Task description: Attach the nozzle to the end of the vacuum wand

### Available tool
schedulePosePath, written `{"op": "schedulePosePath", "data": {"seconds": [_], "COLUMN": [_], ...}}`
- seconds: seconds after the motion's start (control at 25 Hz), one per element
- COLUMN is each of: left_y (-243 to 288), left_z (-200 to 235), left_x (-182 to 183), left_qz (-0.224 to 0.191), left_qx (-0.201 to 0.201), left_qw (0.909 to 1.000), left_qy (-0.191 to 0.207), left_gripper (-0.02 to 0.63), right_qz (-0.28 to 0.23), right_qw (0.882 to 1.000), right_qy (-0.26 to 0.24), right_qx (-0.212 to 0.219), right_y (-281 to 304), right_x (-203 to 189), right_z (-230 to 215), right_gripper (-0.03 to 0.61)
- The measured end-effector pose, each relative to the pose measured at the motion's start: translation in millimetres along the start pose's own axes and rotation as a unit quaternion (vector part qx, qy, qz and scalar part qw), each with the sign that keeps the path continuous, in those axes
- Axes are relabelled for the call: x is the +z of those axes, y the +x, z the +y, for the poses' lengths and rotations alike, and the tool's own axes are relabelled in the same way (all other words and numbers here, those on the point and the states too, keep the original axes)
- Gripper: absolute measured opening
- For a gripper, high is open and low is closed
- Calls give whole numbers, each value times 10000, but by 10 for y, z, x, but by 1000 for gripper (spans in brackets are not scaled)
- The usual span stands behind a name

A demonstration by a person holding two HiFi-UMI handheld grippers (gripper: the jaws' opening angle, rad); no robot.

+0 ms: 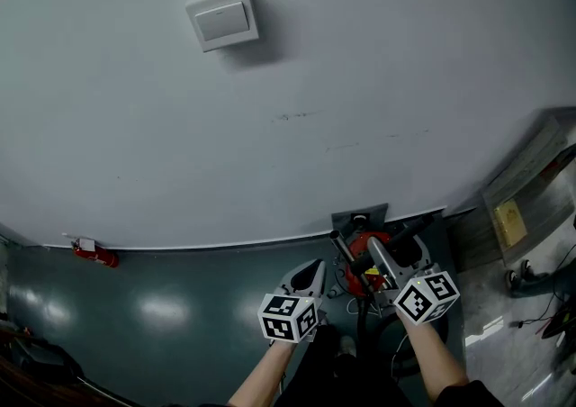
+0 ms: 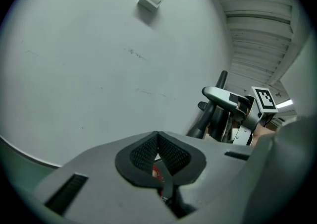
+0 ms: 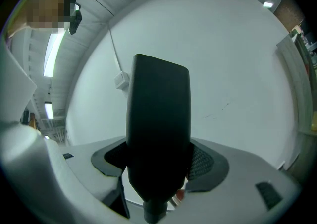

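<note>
My right gripper [image 1: 385,263] [image 3: 158,168] is shut on a black nozzle [image 3: 158,134]. The nozzle stands upright between the pads, wide and flat at the top and narrower at its lower end. Just beyond it, a red-bodied vacuum [image 1: 362,252] sits on the floor against the wall, with a black tube [image 1: 339,247] rising from it. My left gripper [image 1: 312,272] [image 2: 158,143] is to the left of the vacuum, shut with nothing between its pads. In the left gripper view the right gripper [image 2: 237,111] shows at the right beside a slanted black tube [image 2: 214,103].
A pale wall [image 1: 288,108] fills most of the head view, carrying a switch box [image 1: 222,18] on a conduit. A small red object [image 1: 95,255] lies at the wall's foot on the left. A wooden cabinet [image 1: 517,203] and loose cables [image 1: 540,311] are at the right.
</note>
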State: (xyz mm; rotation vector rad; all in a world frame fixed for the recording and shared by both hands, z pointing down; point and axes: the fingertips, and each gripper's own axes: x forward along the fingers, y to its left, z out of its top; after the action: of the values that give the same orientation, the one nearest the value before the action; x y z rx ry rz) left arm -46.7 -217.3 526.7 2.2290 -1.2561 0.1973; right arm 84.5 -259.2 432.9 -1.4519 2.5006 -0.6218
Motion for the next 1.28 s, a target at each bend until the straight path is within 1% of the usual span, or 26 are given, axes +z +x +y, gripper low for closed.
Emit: {"op": "schedulePosePath", "data": {"seconds": [0.28,0.52,0.8,1.12,1.2,1.28], "left_y": [226,378,602,774,823,899], "left_z": [221,359,512,540,522,503], "left_x": [-75,-236,-450,-532,-593,-671], "left_qz": [137,212,170,22,69,131], "left_qx": [-194,-239,-207,-308,-316,-348], "left_qw": [9995,9983,9960,9940,9938,9932], "left_qy": [-225,-482,-854,-1047,-1061,-1102], "left_gripper": [3,3,3,5,8,47], "right_qz": [-20,5,53,60,80,103], "right_qw": [9998,9997,9998,9999,9999,9999], "right_qy": [-41,-103,-94,-93,-91,-113], "right_qx": [-182,-202,-152,-54,-32,-3], "right_y": [319,526,714,833,857,896], "right_x": [-11,3,-20,7,13,18], "right_z": [-93,-116,-236,-312,-316,-315], "right_gripper": [336,336,336,336,336,336]}}
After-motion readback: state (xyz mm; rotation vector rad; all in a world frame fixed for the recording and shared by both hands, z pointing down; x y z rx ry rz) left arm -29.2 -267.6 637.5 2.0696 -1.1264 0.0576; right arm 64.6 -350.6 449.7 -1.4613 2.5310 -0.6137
